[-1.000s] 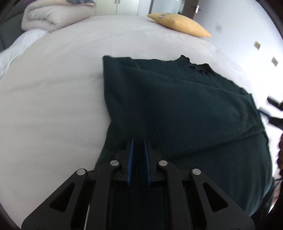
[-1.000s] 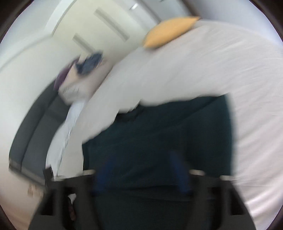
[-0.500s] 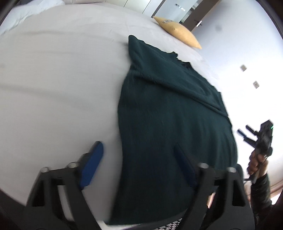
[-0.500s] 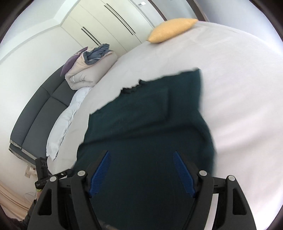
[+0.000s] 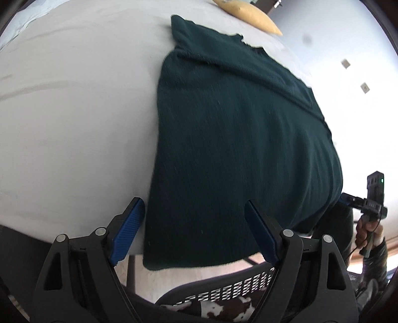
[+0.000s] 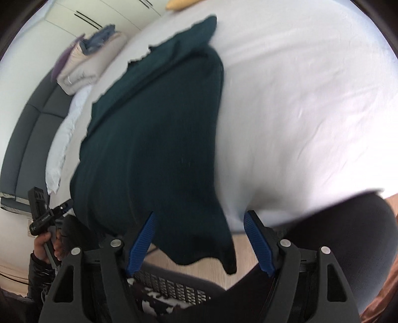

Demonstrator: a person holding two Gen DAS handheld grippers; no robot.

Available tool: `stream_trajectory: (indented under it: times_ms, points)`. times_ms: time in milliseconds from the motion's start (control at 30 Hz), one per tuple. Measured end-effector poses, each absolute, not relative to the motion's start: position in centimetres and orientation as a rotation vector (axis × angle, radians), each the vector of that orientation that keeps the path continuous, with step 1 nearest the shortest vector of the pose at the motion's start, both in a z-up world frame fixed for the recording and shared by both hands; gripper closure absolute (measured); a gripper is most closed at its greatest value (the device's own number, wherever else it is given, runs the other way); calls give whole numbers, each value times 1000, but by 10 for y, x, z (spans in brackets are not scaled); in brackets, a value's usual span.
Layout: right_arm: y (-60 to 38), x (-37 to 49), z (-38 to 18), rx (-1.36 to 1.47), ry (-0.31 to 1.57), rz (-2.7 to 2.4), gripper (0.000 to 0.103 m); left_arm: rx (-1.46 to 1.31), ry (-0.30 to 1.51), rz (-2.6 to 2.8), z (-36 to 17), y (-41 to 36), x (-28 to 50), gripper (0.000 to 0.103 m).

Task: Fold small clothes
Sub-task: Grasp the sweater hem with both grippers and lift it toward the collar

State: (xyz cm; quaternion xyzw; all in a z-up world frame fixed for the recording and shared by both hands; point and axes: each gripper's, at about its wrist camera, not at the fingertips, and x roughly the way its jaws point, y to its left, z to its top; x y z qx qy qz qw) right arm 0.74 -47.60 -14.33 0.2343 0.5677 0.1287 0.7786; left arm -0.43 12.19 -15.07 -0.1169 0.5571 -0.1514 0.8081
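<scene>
A dark green sweater lies flat on a white bed, its sleeves folded in over the body. In the left wrist view it fills the middle of the picture, with the collar toward 12 o'clock and the hem toward 6 o'clock, where the cloth hangs over the near edge of the bed. A yellow pillow lies on the bed beyond the collar, at 12 o'clock.

The left gripper sits at 6 o'clock in its own view with its two blue-padded fingers spread wide apart. Nothing is between them but air; the sweater's lower left edge lies beyond and between the fingers, and I cannot tell whether either pad touches it. At 4 o'clock in this view the right gripper shows small, held in the person's right hand, just beside the sweater's right edge.

In the right wrist view the sweater runs from 12 o'clock down to 6 o'clock, and its lower corner droops off the bed over a wooden floor. The right gripper is spread wide as well, gripping nothing, with that hanging corner seen between its blue fingers. At 8 o'clock the person's left hand holds the left gripper. A stack of folded bedding sits at 10 o'clock, with a dark grey sofa at 9 o'clock. A mesh chair back shows at 6 o'clock.
</scene>
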Motion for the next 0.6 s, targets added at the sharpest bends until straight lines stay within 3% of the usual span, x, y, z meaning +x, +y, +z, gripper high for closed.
stream_trajectory:
  times_ms: [233,333,400,433,467,500,600]
  points:
    - [-462,11,-157,447,1330,239,31,-255,1228,-341,-160,120,-20,22]
    - [-460,10,-158,427,1337,239,31,-288,1216,-324,-161,126,-16,30]
    - [-460,9,-157,388,1347,225,43,-271,1217,-311,-161,128,-15,42]
    - [-462,8,-158,392,1357,224,58,-257,1220,-305,-162,129,-14,51]
    - [-465,7,-161,413,1364,231,81,-249,1223,-300,-161,133,-13,63]
    - [-469,5,-163,436,1366,236,91,-255,1226,-293,-161,140,-13,70]
    - [-472,0,-164,457,1350,251,94,-306,1232,-304,-161,158,-10,93]
